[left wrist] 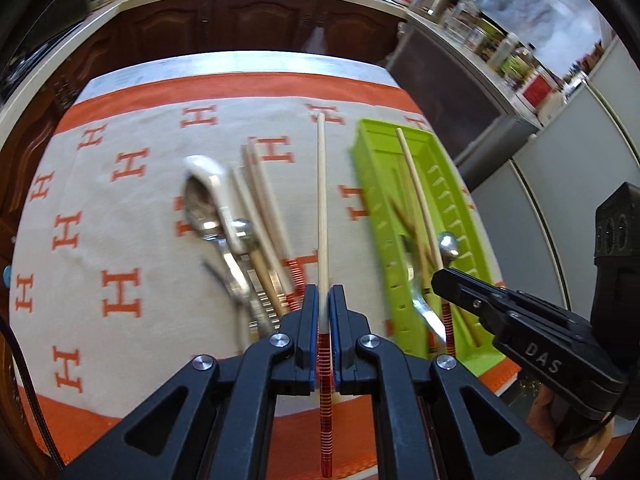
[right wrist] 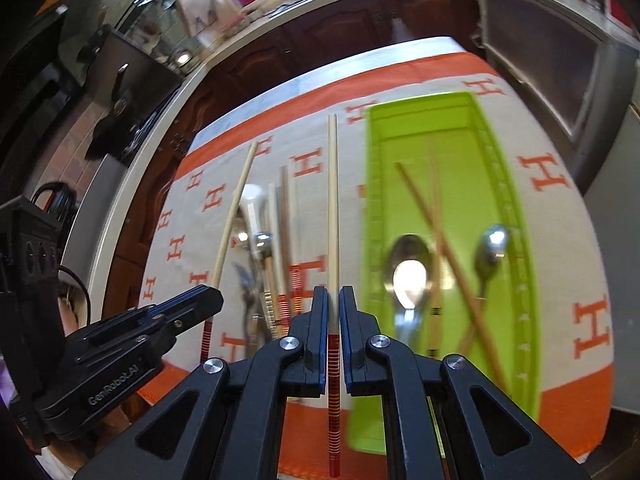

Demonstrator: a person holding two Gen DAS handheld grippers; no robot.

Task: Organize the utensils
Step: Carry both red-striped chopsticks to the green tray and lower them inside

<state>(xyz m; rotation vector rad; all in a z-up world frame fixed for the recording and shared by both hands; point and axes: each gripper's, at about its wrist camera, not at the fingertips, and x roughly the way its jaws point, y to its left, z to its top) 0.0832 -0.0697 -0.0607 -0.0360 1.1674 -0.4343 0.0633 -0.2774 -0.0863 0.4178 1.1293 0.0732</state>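
My left gripper (left wrist: 323, 300) is shut on a pale chopstick (left wrist: 321, 200) with a red striped handle, held above the cloth. My right gripper (right wrist: 334, 302) is shut on a matching chopstick (right wrist: 333, 200), just left of the green tray (right wrist: 516, 216). In the left wrist view the right gripper (left wrist: 438, 278) hangs over the tray (left wrist: 368, 160) with its chopstick (left wrist: 416, 188). The tray holds two metal spoons (right wrist: 408, 272) and brown chopsticks (right wrist: 440, 232). A pile of spoons (left wrist: 204, 208) and chopsticks (left wrist: 264, 200) lies left of centre on the cloth.
The table carries a beige cloth (left wrist: 120, 200) with orange H marks and an orange border. Dark wood cabinets (left wrist: 248, 24) and a cluttered counter run behind. A steel appliance (left wrist: 460, 92) stands at the right. The left gripper also shows in the right wrist view (right wrist: 208, 300).
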